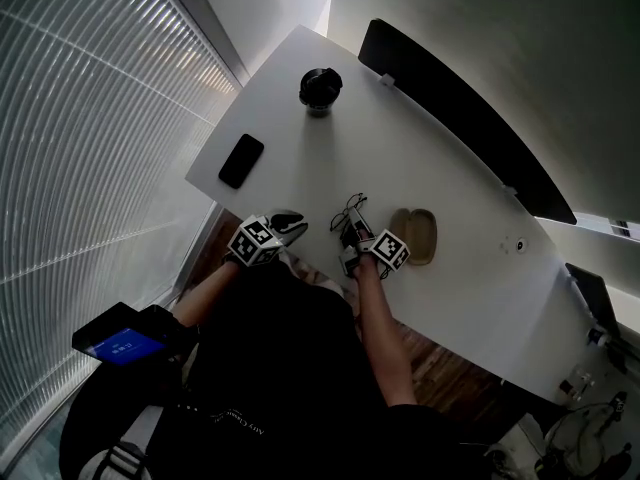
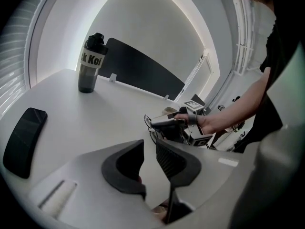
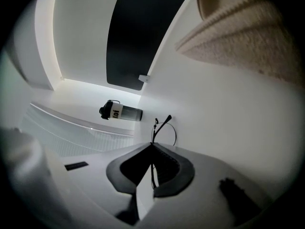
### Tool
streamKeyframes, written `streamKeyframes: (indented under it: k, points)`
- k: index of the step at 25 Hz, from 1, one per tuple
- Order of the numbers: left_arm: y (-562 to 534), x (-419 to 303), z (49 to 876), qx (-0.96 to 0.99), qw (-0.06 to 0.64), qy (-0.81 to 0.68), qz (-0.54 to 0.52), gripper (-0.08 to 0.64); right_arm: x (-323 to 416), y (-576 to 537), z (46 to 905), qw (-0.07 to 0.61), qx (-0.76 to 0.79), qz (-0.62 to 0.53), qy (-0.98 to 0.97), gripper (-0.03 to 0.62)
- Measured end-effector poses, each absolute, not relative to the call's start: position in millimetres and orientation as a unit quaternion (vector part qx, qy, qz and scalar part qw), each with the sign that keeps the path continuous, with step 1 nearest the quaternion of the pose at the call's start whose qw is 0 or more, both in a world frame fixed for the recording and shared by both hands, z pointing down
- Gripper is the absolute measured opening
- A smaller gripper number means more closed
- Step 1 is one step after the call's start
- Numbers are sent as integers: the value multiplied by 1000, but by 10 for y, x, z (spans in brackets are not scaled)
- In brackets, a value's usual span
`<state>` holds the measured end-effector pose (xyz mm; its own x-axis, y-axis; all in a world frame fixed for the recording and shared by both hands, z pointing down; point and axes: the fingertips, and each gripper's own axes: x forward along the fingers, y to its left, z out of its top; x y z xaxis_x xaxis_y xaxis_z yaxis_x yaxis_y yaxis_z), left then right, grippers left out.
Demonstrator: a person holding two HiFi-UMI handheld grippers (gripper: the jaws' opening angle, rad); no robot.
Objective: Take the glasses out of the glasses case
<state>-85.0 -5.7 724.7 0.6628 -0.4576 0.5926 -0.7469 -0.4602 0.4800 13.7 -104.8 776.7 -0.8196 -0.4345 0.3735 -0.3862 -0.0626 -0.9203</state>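
The glasses (image 1: 348, 208), thin wire-framed, are out of the glasses case (image 1: 415, 236) and pinched in the right gripper (image 1: 352, 228). Its jaws are closed on the frame, and a lens and one temple stick out past the tips in the right gripper view (image 3: 163, 128). I cannot tell whether the glasses touch the white table (image 1: 450, 198). The case lies open just to the right of that gripper, its pale fleecy lining facing up. The left gripper (image 1: 292, 224) hangs near the table's front edge, apart from the glasses, with its jaws a narrow gap apart and nothing between them. Further out, a black phone (image 1: 241, 160) lies flat to the left. A dark lidded bottle (image 1: 320, 90) stands upright towards the back, and a black panel (image 1: 460, 118) runs along the far edge.
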Motion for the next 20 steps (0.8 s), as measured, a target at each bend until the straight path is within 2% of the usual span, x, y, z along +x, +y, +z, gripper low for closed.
streamKeyframes:
  k: [10,12,15,20]
  points:
    - [-69,-765,7212,834,373,-358,192,83,157,-1057,7614,-14,-335,-630,701,33]
    - [-71,-720,7199,836,372,-354,191,83,134,-1023,7611,-43,-338,-615,712,75]
    - [-67,-630,7189,838,371,-353,190,83,142,-946,7673,-92,-331,-600,723,84]
    - [-128,-424,7256,840,369,-355,181,83,457,-991,7740,-120,-381,-585,706,83]
